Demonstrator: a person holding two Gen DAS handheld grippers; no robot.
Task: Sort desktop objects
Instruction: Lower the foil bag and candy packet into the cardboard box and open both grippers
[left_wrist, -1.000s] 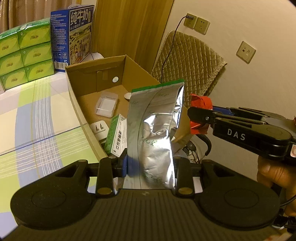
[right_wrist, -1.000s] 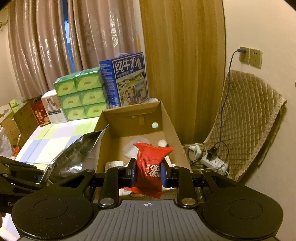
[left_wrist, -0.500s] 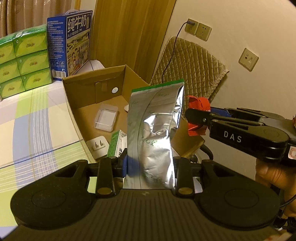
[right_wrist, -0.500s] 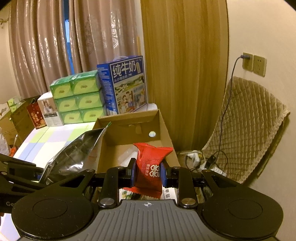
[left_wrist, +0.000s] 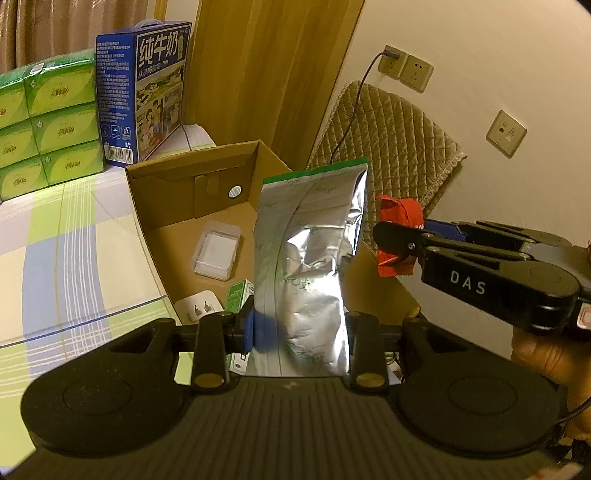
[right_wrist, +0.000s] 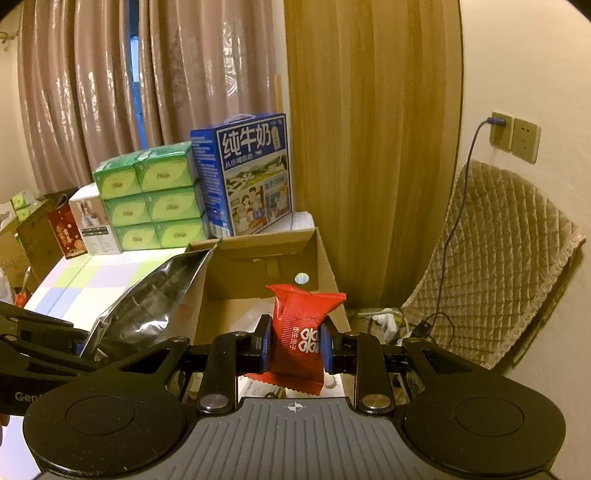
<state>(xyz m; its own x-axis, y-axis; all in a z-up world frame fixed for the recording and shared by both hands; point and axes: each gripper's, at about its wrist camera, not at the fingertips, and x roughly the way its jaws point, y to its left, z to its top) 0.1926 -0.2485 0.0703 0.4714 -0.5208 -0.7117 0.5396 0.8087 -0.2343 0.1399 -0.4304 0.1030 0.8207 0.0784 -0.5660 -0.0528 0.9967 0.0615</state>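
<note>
My left gripper (left_wrist: 299, 328) is shut on a tall silver foil pouch (left_wrist: 314, 258) with a green top edge, held upright above the near end of an open cardboard box (left_wrist: 147, 229). My right gripper (right_wrist: 295, 345) is shut on a small red snack packet (right_wrist: 301, 332). In the left wrist view the right gripper (left_wrist: 397, 240) hovers at the box's right side with the red packet (left_wrist: 397, 236). The foil pouch (right_wrist: 147, 310) shows at the left of the right wrist view, beside the box (right_wrist: 273, 284).
Inside the box lie a clear plastic case (left_wrist: 218, 251), a white plug adapter (left_wrist: 199, 306) and a green-and-white carton (left_wrist: 238, 295). Green tissue packs (left_wrist: 44, 122) and a blue milk carton (left_wrist: 144, 92) stand behind on the checked tablecloth (left_wrist: 66, 251). A quilted chair (right_wrist: 491, 258) stands right.
Both grippers have drawn back and upward from the box with their loads still held. The box looks farther away and more of its floor shows.
</note>
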